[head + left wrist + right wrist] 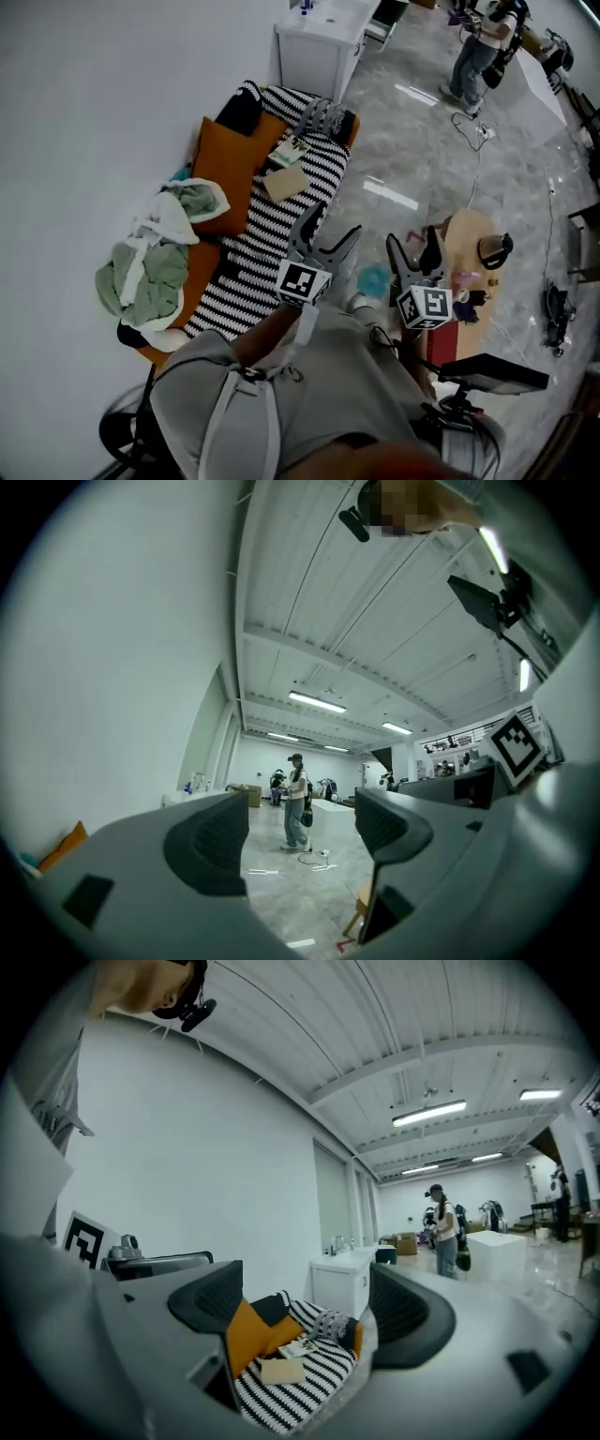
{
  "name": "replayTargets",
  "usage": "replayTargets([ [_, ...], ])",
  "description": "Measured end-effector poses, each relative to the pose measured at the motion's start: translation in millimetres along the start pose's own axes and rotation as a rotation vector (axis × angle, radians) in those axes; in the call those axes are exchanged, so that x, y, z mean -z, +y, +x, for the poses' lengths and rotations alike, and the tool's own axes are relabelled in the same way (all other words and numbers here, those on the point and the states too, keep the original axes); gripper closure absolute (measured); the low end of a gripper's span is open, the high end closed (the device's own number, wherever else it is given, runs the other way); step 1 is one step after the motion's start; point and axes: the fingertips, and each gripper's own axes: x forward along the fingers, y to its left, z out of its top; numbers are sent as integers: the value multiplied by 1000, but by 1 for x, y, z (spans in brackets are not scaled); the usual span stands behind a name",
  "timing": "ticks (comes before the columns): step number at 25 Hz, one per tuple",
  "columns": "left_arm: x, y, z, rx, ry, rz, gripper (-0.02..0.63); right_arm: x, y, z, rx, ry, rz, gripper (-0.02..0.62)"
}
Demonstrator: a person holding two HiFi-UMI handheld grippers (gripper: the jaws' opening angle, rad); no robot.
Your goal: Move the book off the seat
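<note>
A tan book (284, 182) lies flat on the black-and-white striped seat (248, 258) of a sofa, with a green-and-white book (291, 150) just beyond it. My left gripper (328, 234) hovers open over the seat's near right edge, nothing between its fingers. My right gripper (413, 246) is open and empty over the floor, to the right of the sofa. In the right gripper view (305, 1307) the tan book (281, 1370) and the striped seat (309, 1391) show well beyond the jaws. The left gripper view (300, 832) looks level across the room and shows no book.
Orange cushions (230, 169) and a heap of green and white clothes (155, 267) line the sofa's left side. A white cabinet (319, 42) stands past the sofa. A round wooden table (469, 248) with small items is at right. A person (473, 56) stands far across the floor.
</note>
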Motion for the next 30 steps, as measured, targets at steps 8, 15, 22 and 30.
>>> replayTargets([
  [8, -13, 89, -47, -332, -45, -16, 238, 15, 57, 82, -249, 56, 23, 163],
  [15, -18, 157, -83, -665, -32, 38, 238, 13, 109, 193, -521, 16, 58, 163],
  [22, -55, 219, -30, -823, -84, 126, 238, -17, 115, 301, -664, -33, 52, 163],
  [30, -66, 263, 54, -883, -91, 156, 238, -34, 82, 376, -688, -70, 55, 163],
])
